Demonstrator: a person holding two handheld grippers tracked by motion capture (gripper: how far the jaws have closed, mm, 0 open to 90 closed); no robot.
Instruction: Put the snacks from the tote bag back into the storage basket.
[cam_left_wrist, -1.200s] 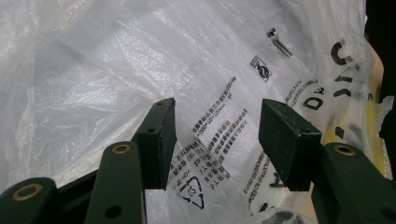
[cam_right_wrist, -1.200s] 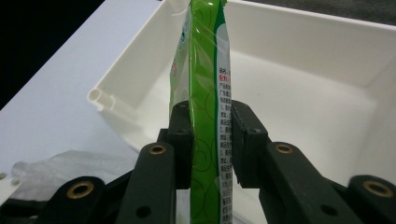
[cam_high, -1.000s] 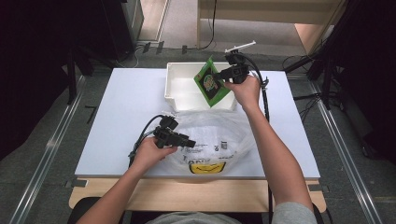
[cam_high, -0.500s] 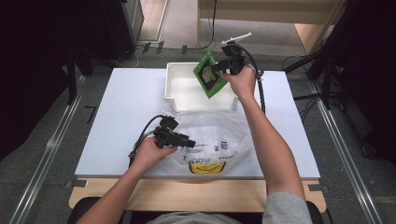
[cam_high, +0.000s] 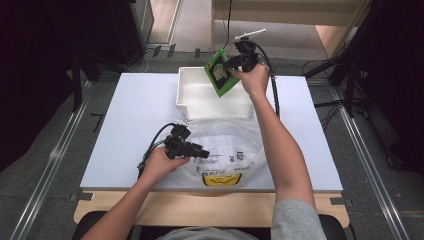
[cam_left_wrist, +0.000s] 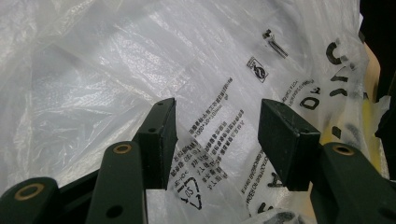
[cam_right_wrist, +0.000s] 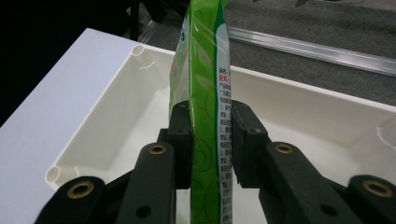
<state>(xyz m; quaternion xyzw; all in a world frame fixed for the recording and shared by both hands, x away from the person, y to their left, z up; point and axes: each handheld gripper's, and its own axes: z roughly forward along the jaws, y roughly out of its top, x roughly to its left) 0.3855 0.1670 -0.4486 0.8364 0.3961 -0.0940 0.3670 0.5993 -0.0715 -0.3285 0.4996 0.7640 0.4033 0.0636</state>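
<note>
High view, left to right, places given relative to the white bin (cam_high: 192, 97) on the table (cam_high: 125, 130). Nearer the person than the bin, the left gripper (cam_high: 194, 149) rests on a clear plastic bag (cam_high: 235, 140) that lies just in front of the bin. In the left gripper view its 2 jaws stand spread, the printed film of the bag (cam_left_wrist: 224, 116) lying loose between them with no pad pressing on it. Above the bin's right half, the right gripper (cam_high: 231, 64) holds a green packet (cam_high: 219, 74) tilted in the air, clear of the bin's floor. In the right gripper view its 2 jaws pinch the packet (cam_right_wrist: 205, 93) edge-on from both sides, with the bin (cam_right_wrist: 299, 107) open beneath.
</note>
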